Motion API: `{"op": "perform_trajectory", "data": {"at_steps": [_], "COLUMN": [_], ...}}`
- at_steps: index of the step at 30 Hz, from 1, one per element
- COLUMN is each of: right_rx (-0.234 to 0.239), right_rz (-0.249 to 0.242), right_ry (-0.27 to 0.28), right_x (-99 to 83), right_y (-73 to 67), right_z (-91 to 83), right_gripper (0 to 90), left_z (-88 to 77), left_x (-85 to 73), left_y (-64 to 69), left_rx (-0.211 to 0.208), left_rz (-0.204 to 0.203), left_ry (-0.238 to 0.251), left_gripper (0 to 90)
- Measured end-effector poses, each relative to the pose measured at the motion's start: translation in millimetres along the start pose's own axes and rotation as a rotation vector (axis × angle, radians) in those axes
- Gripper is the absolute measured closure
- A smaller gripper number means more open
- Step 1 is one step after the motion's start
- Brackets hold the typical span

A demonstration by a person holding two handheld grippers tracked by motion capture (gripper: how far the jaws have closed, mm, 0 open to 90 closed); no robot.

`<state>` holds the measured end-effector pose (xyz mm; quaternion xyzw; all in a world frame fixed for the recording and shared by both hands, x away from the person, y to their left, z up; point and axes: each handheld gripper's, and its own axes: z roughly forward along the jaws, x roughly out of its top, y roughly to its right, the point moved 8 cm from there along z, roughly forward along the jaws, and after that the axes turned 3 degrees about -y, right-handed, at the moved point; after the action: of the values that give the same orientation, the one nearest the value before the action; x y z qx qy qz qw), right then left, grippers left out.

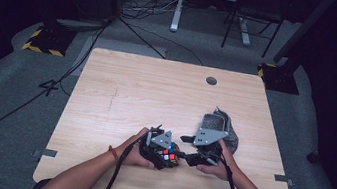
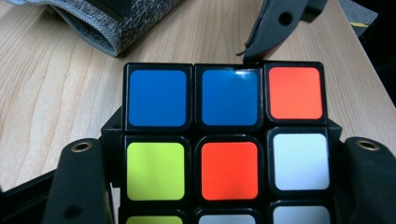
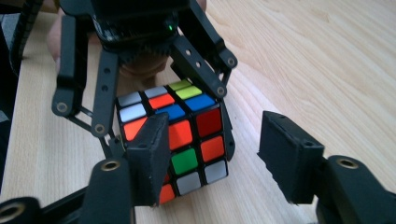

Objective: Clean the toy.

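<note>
While the person's two hands meet near the front edge of the table (image 1: pixel 122 87), the left gripper (image 1: pixel 160 150) pinches a puzzle cube (image 1: pixel 168 156) between its jaws, holding it just above the wood. In the left gripper view the cube (image 2: pixel 224 144) sits squarely between the two black jaws, which press on its left and right sides; its facing side shows blue, blue and orange squares on top, then yellow-green, orange and white below.

The right gripper (image 1: pixel 188 148) stands directly beside the cube, with its jaws spread and clamping nothing. In the right gripper view, the right gripper (image 3: pixel 210 154) has one jaw in front of the cube's (image 3: pixel 187 135) near face, whether touching cannot be told, and the other jaw apart from it over bare table. The left gripper (image 3: pixel 140 93) grips the cube from behind there.

Farther back, just beyond the right hand (image 1: pixel 214 164), a grey fabric pouch (image 1: pixel 225 125) lies on the table.
</note>
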<state>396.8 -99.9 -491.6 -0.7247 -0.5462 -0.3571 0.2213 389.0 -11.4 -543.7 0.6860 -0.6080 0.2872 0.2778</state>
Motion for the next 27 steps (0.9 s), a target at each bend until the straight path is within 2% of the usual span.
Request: {"op": "perform_trajectory", "data": {"at_steps": [2,4,6,9,12,14,17,20,22,25,27], "right_rx": [0.001,0.028,0.028,0.043,0.043,0.046,0.054,0.038,0.043,0.045,0.051], "right_rz": [-0.013,-0.017,-0.026,0.003,0.006,0.001,-0.027,-0.050,-0.052,-0.067,-0.073], "right_ry": [0.007,0.011,-0.020,-0.012,-0.006,-0.008,-0.021,-0.032,-0.033,-0.067,-0.072], "right_x": [3.7,3.6,-2.6,-5.9,-3.7,-1.4,3.1,8.4,11.9,13.2,15.3], "right_y": [-1.6,-5.8,-6.6,-6.1,-5.2,-5.5,-11.1,-14.2,-14.8,-18.1,-21.0], "right_z": [-2.0,-5.1,-3.2,-2.0,0.0,2.5,8.3,11.5,11.9,19.2,23.5], "right_gripper": [43.1,43.4,43.7,43.3,43.2,42.9,42.7,42.4,42.3,41.1,41.3], "left_z": [0.2,-0.5,-0.9,-1.4,-2.4,-1.4,-1.4,-5.7,-8.1,-12.1,-16.8], "left_x": [0.0,-0.5,-1.2,-1.7,-3.1,-5.0,-6.3,-5.2,-6.4,-10.1,-12.0], "left_y": [0.7,0.3,0.0,-0.1,-1.4,-2.2,-1.0,-2.0,-2.1,-2.6,-2.3], "left_rx": [0.000,-0.004,-0.009,-0.004,-0.002,0.013,-0.002,0.006,0.019,0.021,0.026], "left_rz": [0.001,0.001,0.002,0.000,-0.009,-0.008,-0.021,-0.022,-0.016,-0.023,-0.026], "left_ry": [-0.001,0.002,0.006,0.003,-0.005,-0.029,-0.038,-0.016,-0.032,-0.070,-0.075], "left_gripper": [33.0,33.1,33.0,33.0,32.5,30.0,26.7,30.5,31.5,23.6,22.0]}}
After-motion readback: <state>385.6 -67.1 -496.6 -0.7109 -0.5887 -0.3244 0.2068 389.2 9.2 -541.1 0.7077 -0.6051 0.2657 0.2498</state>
